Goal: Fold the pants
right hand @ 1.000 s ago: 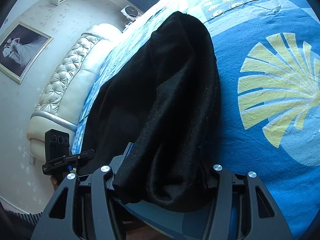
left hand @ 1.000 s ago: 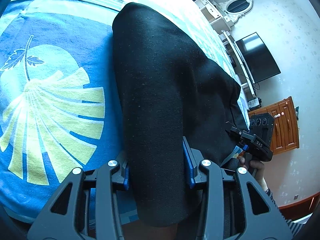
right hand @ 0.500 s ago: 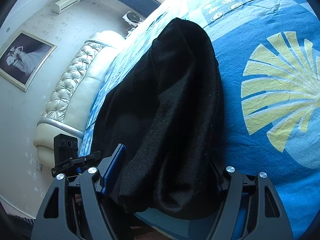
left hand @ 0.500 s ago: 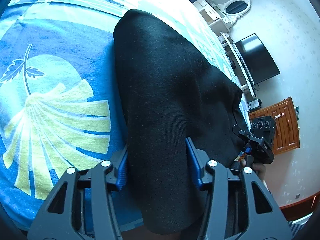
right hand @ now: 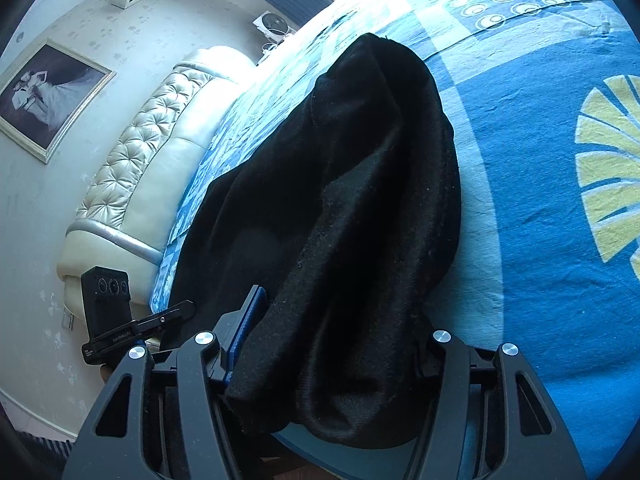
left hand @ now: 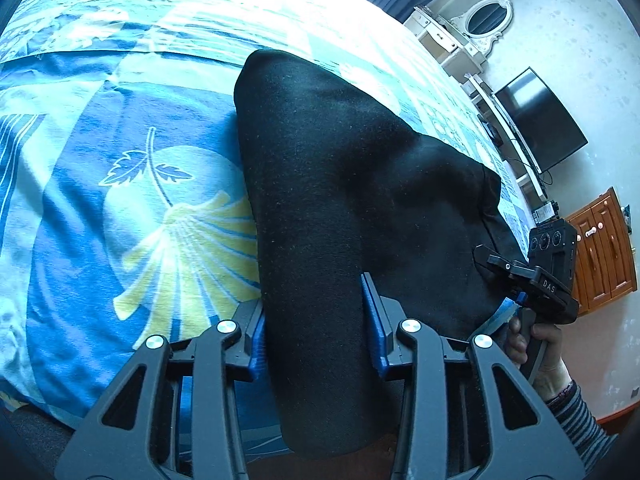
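Observation:
The black pants (left hand: 340, 184) lie on a blue patterned bedspread (left hand: 100, 208), stretched from the far side toward me. My left gripper (left hand: 316, 320) is shut on the near end of one fold, which hangs down past the fingers. My right gripper (right hand: 332, 344) is shut on the other bunched end of the pants (right hand: 360, 200). The right gripper also shows in the left wrist view (left hand: 536, 280), at the pants' right edge. The left gripper shows in the right wrist view (right hand: 120, 320), at the pants' left edge.
A tufted cream headboard (right hand: 148, 152) and a framed picture (right hand: 48, 92) stand to the left. A TV (left hand: 540, 120), a white dresser with a mirror (left hand: 472, 36) and a wooden cabinet (left hand: 600, 256) line the right wall. The bedspread's near edge (left hand: 60, 408) lies just below the grippers.
Both grippers have lifted and pulled back a little with the pants held. More bedspread shows around the pants, whose far end lies farther away.

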### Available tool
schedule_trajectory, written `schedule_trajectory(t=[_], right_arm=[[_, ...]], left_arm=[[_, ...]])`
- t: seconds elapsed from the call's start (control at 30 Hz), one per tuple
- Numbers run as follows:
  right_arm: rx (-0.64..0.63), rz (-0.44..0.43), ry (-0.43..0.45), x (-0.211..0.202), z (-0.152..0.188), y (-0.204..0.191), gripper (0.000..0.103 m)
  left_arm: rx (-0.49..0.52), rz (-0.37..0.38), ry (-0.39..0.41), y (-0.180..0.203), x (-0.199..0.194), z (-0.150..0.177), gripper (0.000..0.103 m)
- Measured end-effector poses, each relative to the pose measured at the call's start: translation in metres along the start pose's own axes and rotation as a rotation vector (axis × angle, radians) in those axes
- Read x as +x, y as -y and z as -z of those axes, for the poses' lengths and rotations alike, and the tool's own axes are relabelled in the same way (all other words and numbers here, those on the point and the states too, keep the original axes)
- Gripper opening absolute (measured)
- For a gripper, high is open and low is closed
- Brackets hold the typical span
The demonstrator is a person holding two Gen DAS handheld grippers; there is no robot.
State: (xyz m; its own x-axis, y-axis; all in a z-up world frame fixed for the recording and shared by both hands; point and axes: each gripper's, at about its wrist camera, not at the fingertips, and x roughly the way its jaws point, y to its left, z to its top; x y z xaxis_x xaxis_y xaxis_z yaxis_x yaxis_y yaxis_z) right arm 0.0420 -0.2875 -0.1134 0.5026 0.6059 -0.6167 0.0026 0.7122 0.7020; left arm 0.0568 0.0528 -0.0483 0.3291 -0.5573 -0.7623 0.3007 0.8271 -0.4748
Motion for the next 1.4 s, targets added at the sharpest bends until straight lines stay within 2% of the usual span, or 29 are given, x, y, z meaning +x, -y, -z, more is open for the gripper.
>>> schedule_trajectory(t=[0.5, 1.13, 1.2, 1.23, 1.4], right_arm=[[-0.003, 0.000, -0.003, 0.000, 0.004, 0.005, 0.059], [-0.005, -0.004, 0.012, -0.002, 0.004, 0.005, 0.060], [-0.006, -0.008, 0.015, -0.003, 0.004, 0.006, 0.060], [-0.007, -0.011, 0.017, -0.003, 0.004, 0.006, 0.061], [-0.055, -0.020, 0.036, -0.006, 0.007, 0.002, 0.071]], left_arm=[[-0.019, 0.076, 0.038, -0.018, -0.003, 0.006, 0.040], [-0.023, 0.098, 0.047, -0.025, -0.005, 0.006, 0.041], [-0.023, 0.089, 0.051, -0.026, -0.004, 0.006, 0.048], [-0.019, 0.083, 0.056, -0.026, -0.004, 0.006, 0.055], [-0.075, 0.161, 0.066, -0.035, -0.008, 0.007, 0.068]])
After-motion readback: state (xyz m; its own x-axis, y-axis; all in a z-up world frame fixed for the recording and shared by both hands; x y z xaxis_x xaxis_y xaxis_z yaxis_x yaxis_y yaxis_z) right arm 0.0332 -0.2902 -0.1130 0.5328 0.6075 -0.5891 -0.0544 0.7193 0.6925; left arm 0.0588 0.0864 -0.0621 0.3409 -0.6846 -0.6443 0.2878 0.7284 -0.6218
